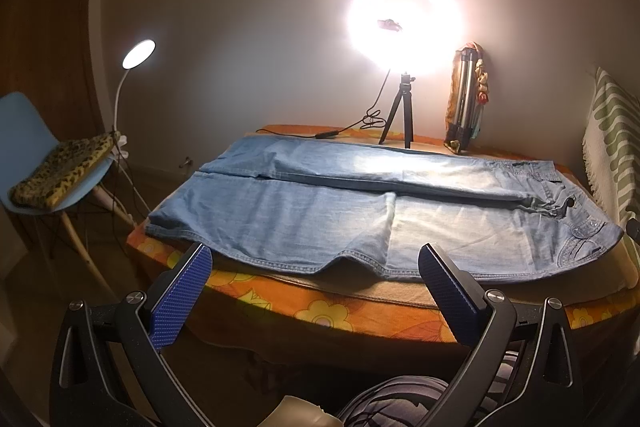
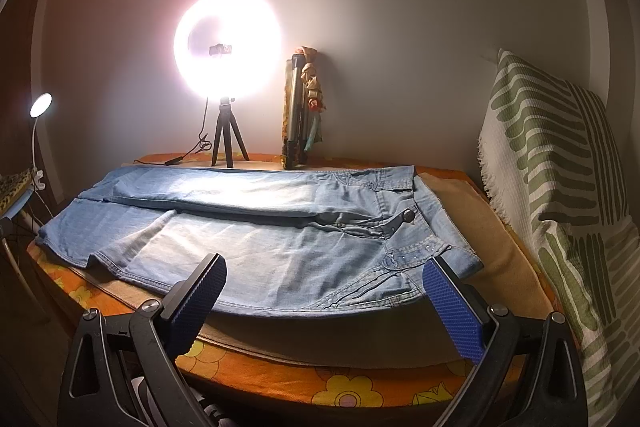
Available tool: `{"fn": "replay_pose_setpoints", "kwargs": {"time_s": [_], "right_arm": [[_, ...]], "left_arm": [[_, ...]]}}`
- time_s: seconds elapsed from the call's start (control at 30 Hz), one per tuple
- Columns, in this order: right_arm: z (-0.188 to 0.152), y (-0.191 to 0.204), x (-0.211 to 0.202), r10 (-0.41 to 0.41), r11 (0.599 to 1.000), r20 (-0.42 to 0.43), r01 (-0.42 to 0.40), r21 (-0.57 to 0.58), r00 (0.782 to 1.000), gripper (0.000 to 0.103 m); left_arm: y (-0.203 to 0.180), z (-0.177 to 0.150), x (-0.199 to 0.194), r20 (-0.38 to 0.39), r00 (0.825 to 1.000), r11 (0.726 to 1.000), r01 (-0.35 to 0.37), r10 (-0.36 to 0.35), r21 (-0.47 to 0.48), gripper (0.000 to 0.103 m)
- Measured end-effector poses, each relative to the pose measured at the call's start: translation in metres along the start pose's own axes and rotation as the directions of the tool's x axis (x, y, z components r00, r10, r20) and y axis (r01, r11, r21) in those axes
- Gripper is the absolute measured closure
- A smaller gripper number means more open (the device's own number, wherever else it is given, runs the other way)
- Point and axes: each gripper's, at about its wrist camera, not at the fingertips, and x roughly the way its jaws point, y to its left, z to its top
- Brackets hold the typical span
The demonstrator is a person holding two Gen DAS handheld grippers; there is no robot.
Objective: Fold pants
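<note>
1. Left wrist view: the left gripper (image 1: 314,263) hangs released, its blue-padded fingers (image 1: 180,301) spread wide and empty at the near edge of the table (image 1: 360,315), which wears an orange flowered cloth.
2. The pants (image 1: 320,211), light blue denim, lie flat across the table with the waist to the right and the legs running left; the near leg's end is folded back over itself, its hem sitting about midway along.
3. At the far edge a glowing ring light (image 1: 404,23) stands on a small tripod (image 1: 400,115), with a folded tripod (image 1: 464,99) leaning on the wall to its right.
4. To the left, a blue chair (image 1: 28,139) carries a leopard-print cushion (image 1: 60,171), with a lit gooseneck lamp (image 1: 138,54) above it.
5. Right wrist view: the right gripper (image 2: 324,271) is likewise released and holds nothing, fingers wide apart over the near edge of the pants (image 2: 260,239), close to the waistband (image 2: 420,251).
6. The button (image 2: 408,215) sits at the waist, right of centre.
7. A green-and-white patterned throw (image 2: 560,187) drapes at the right side, beside the table (image 2: 360,391).
</note>
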Motion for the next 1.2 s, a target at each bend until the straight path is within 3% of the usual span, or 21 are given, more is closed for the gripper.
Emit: {"fn": "replay_pose_setpoints", "kwargs": {"time_s": [0.9,1.2], "right_arm": [[0.003,0.005,0.002,0.003,1.0,0.003,-0.003,-0.001,1.0,0.003],[0.011,-0.002,0.013,0.041,0.999,0.006,-0.041,-0.013,0.999,0.003]], "left_arm": [[0.003,0.001,0.001,0.001,1.0,1.0,-0.007,0.007,0.003,0.0],[0.014,0.01,0.007,-0.017,0.998,0.998,-0.052,0.053,0.03,0.0]]}}
